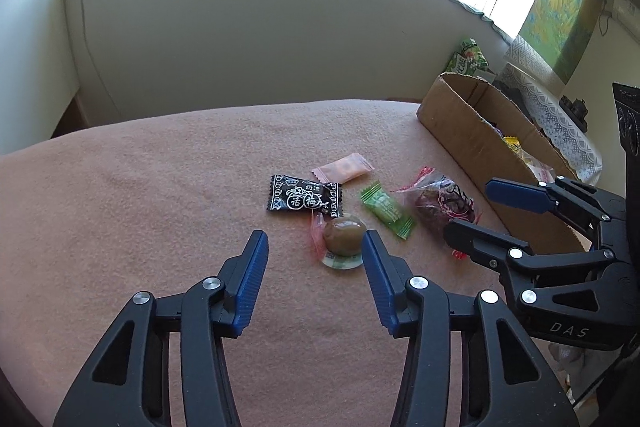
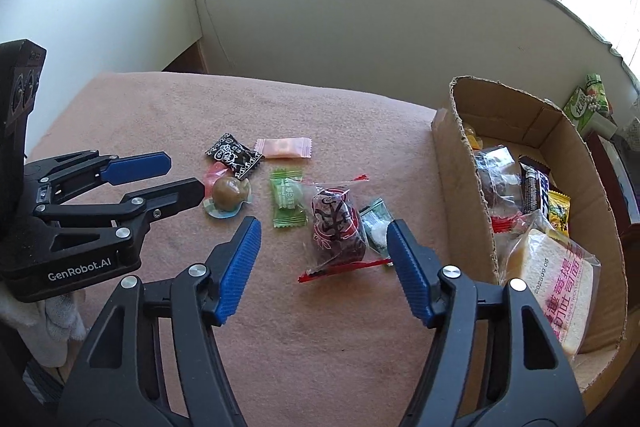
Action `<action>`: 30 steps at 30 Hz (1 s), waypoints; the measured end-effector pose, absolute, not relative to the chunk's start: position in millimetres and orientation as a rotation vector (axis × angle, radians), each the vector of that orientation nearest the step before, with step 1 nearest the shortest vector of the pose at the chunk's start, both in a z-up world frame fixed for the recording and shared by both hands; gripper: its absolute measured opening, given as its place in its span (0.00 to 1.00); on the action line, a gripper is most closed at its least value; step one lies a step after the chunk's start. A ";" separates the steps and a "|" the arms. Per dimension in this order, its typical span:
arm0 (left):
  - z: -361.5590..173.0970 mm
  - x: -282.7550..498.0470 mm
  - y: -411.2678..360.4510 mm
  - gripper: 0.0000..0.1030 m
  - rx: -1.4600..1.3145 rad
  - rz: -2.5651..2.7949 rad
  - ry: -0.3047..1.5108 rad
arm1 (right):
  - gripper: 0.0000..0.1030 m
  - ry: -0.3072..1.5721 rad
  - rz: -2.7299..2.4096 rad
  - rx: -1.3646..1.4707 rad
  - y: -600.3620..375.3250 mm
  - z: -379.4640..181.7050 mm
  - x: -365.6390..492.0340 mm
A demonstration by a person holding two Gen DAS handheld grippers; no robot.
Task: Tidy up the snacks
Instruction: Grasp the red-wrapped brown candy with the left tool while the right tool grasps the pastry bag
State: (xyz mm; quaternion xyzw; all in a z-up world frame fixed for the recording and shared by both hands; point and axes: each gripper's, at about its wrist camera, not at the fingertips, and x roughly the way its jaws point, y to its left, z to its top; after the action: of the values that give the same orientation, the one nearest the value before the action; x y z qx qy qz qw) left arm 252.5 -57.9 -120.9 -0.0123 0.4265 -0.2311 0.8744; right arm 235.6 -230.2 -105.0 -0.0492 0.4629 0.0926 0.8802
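Two tongs hung spread and empty over the bench: left tongs (image 1: 314, 241) at the brown jelly cup (image 1: 344, 230), right tongs (image 2: 322, 233) around the dark red packet (image 2: 338, 227). Next, probably, clamping and lifting toward the cardboard box (image 2: 460, 163) beyond.

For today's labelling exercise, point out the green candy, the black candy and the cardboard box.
green candy (image 2: 287, 196), right wrist view, wrapper's middle.
black candy (image 1: 305, 198), left wrist view, printed front.
cardboard box (image 2: 460, 163), right wrist view, outer left wall.

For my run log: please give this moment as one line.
left hand-held gripper open | right hand-held gripper open | loose snacks beside cardboard box
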 end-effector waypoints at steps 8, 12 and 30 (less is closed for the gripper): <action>-127.8 262.9 -68.0 0.43 0.000 -0.498 0.917 | 0.59 1.004 0.176 -0.164 -224.4 -121.7 247.4; -131.5 269.9 -70.8 0.43 -0.004 -0.500 0.930 | 0.59 1.013 0.169 -0.169 -224.7 -125.8 251.2; -130.6 262.1 -75.1 0.28 0.023 -0.515 0.907 | 0.33 1.025 0.197 -0.160 -221.6 -135.2 258.2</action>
State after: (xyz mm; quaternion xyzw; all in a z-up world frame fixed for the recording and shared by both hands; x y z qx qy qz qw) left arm 262.1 -75.1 -130.6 0.0112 0.4330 -0.2460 0.8671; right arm 258.2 -221.6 -135.2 -0.0762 0.4890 0.0941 0.8638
